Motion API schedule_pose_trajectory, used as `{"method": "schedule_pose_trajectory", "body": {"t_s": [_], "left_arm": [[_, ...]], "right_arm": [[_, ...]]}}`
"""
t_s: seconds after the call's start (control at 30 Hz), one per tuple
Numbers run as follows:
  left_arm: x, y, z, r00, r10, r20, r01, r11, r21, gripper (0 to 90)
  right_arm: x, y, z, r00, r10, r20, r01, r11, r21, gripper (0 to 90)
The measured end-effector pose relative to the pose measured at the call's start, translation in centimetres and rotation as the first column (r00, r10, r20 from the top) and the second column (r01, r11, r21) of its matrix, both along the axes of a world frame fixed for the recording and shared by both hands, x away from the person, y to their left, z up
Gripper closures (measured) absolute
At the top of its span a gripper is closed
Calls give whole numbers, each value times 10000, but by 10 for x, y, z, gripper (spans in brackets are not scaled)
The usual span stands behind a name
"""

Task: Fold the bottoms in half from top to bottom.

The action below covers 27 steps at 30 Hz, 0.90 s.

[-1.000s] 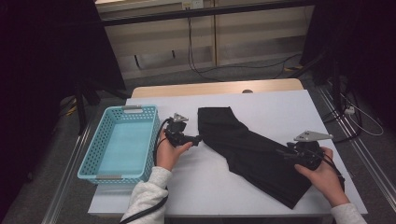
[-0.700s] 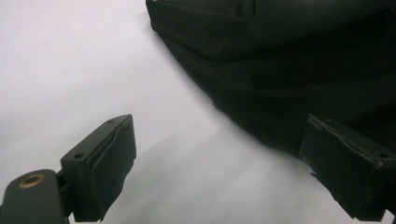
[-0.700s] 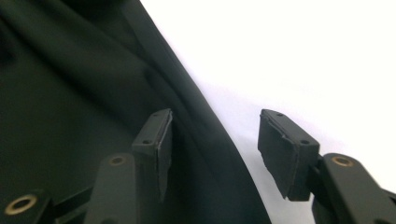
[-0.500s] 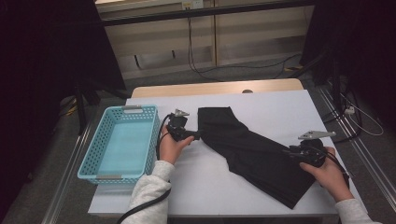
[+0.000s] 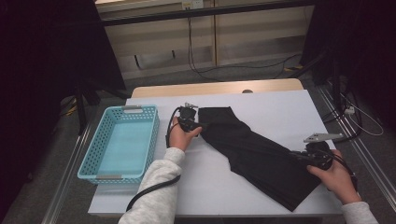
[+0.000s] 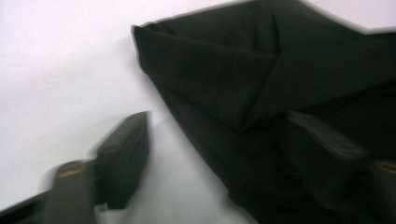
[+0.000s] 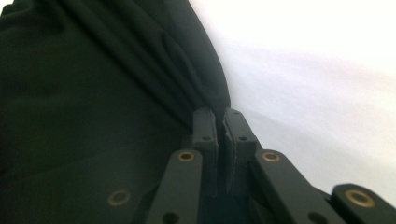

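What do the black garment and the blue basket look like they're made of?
Black garment: soft, matte woven fabric, apparently; it folds and creases in the left gripper view.
Blue basket: likely rigid molded plastic, with perforated lattice walls and a smooth, slightly glossy floor.

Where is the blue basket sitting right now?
In the high view the blue basket sits at the white table's left edge, just left of the left gripper and apart from the black garment.

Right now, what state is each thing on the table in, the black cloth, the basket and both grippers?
black cloth: folded, lying flat and slantwise on the table.
blue basket: upright, empty.
left gripper: open, jaws closing astride the cloth's edge.
right gripper: shut on the cloth's edge.
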<state>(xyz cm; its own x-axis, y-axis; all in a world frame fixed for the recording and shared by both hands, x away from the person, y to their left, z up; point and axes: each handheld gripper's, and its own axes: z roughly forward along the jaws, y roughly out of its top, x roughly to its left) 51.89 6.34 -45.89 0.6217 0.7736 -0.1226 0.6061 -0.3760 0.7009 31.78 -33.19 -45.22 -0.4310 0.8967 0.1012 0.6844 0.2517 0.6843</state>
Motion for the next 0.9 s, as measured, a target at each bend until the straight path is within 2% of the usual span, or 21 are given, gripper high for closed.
{"method": "schedule_pose_trajectory", "body": {"t_s": [0.03,0.1,0.13,0.17,0.2,0.23,0.33,0.4,0.43,0.5,0.53,0.6,0.63,0.7,0.73,0.77,0.83,0.87,0.9], "left_arm": [[1,-5,-1,9998,-9,193,8,10000,69,379],[1,-6,0,9999,-61,157,59,9999,161,411],[1,-7,0,9999,75,88,-74,10000,-63,483],[1,-6,1,9999,24,-100,-26,9996,-264,716],[0,-5,0,9995,-40,-303,24,9986,-527,716],[-3,-5,0,9995,-12,-308,-9,9976,-689,801],[-7,0,1,9986,103,-512,-143,9968,-782,816],[-11,8,3,9974,282,-662,-332,9966,-755,824],[-18,20,5,9966,436,-701,-479,9970,-605,830],[-26,34,6,9950,562,-828,-621,9956,-704,837],[-26,34,6,9950,562,-828,-621,9956,-704,837],[-36,45,7,9957,580,-717,-620,9966,-549,837],[-44,53,9,9948,802,-630,-849,9934,-771,837],[-49,57,14,9956,807,-467,-834,9947,-600,838],[-49,57,14,9956,807,-467,-834,9947,-600,837],[-51,58,16,9958,882,-262,-894,9948,-496,834],[-51,57,17,9953,967,-110,-971,9944,-424,833],[-50,56,17,9943,1065,58,-1061,9929,-532,778],[-49,56,18,9921,1234,212,-1221,9909,-559,658]], "right_arm": [[-2,-2,-1,10000,-11,11,11,10000,37,850],[-3,-3,0,10000,-58,-35,58,10000,67,850],[-3,-4,1,10000,-12,-11,12,10000,43,850],[-4,-5,1,10000,5,26,-5,10000,9,850],[-4,-5,1,10000,5,26,-5,10000,9,850],[-4,-4,0,10000,30,0,-30,10000,14,850],[-3,-4,-1,10000,66,-21,-66,10000,21,850],[-2,-3,0,10000,59,-26,-59,10000,-27,850],[-2,-2,0,10000,93,-24,-93,9999,-43,850],[-1,0,1,9998,209,-54,-209,9998,65,849],[-1,0,1,9998,209,-54,-209,9998,65,849],[0,1,2,9994,331,-27,-331,9994,70,849],[0,5,3,9985,537,-38,-536,9984,176,849],[0,6,4,9974,712,-51,-711,9973,183,849],[0,6,4,9974,712,-51,-711,9973,183,849],[-1,5,6,9979,640,-8,-640,9978,168,849],[-1,0,8,9984,570,18,-570,9982,204,849],[-1,-2,8,9988,482,19,-483,9985,240,850],[0,-5,8,9991,424,-7,-423,9987,298,850]]}}
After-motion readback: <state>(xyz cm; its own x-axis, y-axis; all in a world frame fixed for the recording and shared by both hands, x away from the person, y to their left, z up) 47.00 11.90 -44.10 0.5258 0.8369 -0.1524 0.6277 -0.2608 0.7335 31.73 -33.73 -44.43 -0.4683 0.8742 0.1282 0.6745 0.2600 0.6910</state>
